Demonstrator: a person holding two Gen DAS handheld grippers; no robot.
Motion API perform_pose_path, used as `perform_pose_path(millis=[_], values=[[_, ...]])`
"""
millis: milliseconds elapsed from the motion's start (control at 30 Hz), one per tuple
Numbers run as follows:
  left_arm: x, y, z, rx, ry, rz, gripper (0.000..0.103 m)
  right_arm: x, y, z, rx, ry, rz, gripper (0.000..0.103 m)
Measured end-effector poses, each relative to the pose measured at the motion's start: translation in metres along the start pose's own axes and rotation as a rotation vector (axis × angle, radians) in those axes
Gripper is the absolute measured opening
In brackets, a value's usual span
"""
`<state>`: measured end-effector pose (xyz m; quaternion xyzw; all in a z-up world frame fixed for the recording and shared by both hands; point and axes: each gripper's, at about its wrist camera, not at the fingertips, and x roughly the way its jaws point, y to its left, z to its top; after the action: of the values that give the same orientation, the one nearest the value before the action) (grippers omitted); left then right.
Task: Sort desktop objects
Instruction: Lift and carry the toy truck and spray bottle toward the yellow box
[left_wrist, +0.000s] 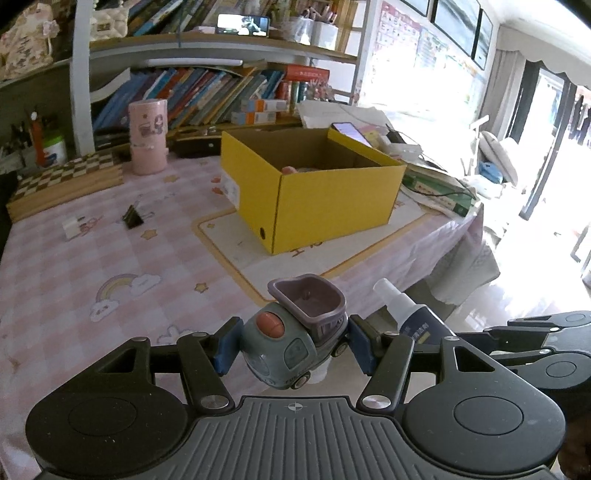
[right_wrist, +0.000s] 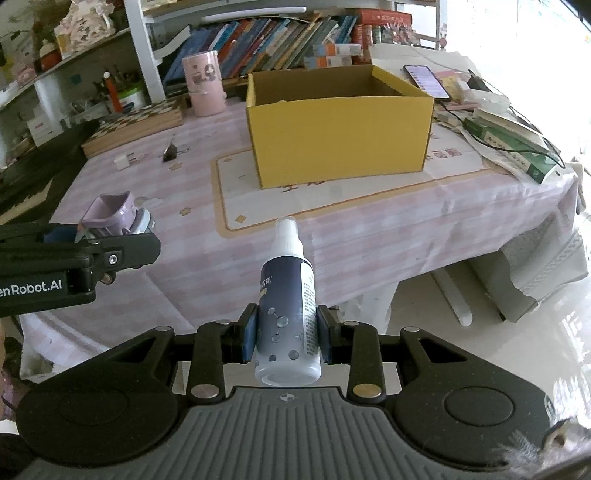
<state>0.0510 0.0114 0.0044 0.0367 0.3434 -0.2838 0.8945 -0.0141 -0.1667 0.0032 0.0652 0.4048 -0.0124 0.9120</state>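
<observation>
Pink checked cloth covers the desk (right_wrist: 369, 236), with crammed bookshelves (left_wrist: 207, 92) behind and glare pouring in from the window side. Both tools are loaded and held above the near edge. The left gripper (left_wrist: 291, 347) has its pads closed on a toy truck (left_wrist: 295, 339), a rounded grey-green cab with a mauve hopper on top. It looks like light, hard, hollow plastic, smooth and curved, so I would expect it to swivel or squirt out of a side pinch; the flatter flanks below the hopper seem the surer hold. The right gripper (right_wrist: 284, 338) is clamped on the lower body of a spray bottle (right_wrist: 286, 306), nozzle pointing away. That one is stiff and glossy and probably slips easily (how full it is I cannot tell), though a grip across the round barrel is about as good as it gets.

Ahead sits the open yellow box (right_wrist: 340, 144) on a cream mat (right_wrist: 236, 199), with something pinkish already inside, seen from the left camera. Its walls stand tall, so either load would have to clear the rim. A binder clip (left_wrist: 132, 217) and a small white block (left_wrist: 72, 229) lie well to the left, near a chessboard (left_wrist: 70, 181) and pink canister (left_wrist: 147, 136). A phone (right_wrist: 424, 79), cables and papers crowd the box's right.
</observation>
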Motion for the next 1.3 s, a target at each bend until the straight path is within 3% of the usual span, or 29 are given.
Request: perform_pose_path(millis=[667, 1300], values=[[0.049, -0.028, 0.038, 0.048, 0.006, -0.003, 0.061, 0.026, -0.052, 0.039, 0.021, -0.001, 0.001, 0.03], [0.092, -0.061, 0.104, 0.054, -0.13, 0.06, 0.061, 0.04, -0.114, 0.118, -0.036, -0.139, 0.048, 0.03]])
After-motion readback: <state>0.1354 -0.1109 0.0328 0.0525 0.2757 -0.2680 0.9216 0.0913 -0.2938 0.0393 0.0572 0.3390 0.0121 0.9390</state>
